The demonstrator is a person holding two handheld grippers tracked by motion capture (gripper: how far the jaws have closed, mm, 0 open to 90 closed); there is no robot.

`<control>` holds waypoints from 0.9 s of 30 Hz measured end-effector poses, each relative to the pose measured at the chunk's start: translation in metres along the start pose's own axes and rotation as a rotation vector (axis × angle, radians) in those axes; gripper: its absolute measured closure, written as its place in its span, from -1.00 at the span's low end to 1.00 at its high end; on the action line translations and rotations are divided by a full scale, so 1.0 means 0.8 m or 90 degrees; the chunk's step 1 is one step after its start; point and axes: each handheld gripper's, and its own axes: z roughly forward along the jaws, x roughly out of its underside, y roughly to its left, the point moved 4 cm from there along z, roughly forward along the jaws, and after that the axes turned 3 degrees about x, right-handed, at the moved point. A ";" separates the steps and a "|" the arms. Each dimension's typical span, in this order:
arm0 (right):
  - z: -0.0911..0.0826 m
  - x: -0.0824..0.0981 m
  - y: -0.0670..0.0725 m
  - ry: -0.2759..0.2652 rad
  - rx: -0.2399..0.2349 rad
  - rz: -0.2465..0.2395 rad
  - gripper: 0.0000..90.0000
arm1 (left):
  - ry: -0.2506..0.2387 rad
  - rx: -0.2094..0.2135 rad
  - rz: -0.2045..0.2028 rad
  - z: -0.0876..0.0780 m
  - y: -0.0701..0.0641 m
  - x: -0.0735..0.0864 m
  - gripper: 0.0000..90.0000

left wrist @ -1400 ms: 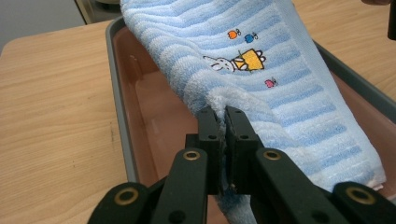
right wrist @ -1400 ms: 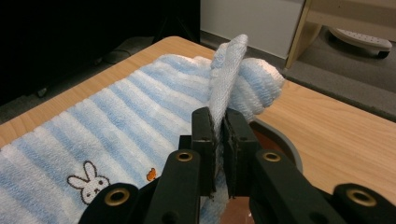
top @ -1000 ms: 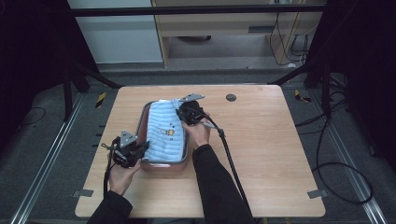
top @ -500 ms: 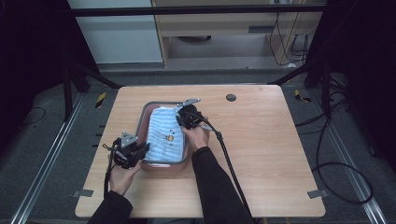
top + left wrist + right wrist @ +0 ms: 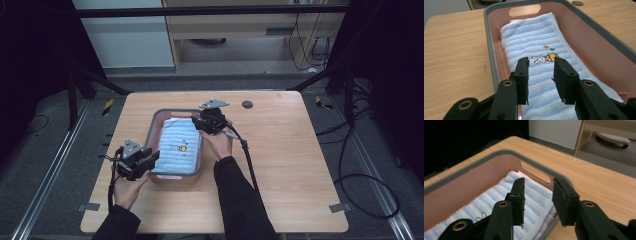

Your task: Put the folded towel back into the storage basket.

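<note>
A folded blue striped towel (image 5: 179, 147) with a small rabbit picture lies flat inside a pink basket (image 5: 156, 120) with a grey rim, left of the table's middle. My left gripper (image 5: 151, 157) is at the basket's near left corner. It stands open just above the towel (image 5: 531, 40), with the rabbit (image 5: 538, 59) beyond its jaws. My right gripper (image 5: 199, 123) is open at the basket's far right corner, over the towel's end (image 5: 499, 202) near the handle cutout (image 5: 535, 173). Neither gripper holds anything.
A small dark round disc (image 5: 247, 104) sits in the tabletop behind the basket. Bare wooden table (image 5: 295, 160) stretches to the right and in front. The right gripper's cable (image 5: 248, 160) trails along the forearm.
The towel has settled lower and flatter in the basket. The right gripper has shifted slightly at the far corner; the left gripper has hardly moved.
</note>
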 end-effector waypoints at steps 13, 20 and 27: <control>-0.083 -0.006 -0.031 -0.071 0.014 0.015 -0.13 | -0.041 0.012 -0.015 -0.019 0.004 -0.008 0.09; -0.121 0.016 -0.062 -0.067 0.044 0.035 -0.38 | -0.049 0.018 -0.012 -0.023 0.012 -0.006 -0.11; -0.156 0.057 -0.098 -0.058 0.072 0.060 -0.47 | -0.061 0.012 -0.009 -0.027 0.028 -0.003 -0.26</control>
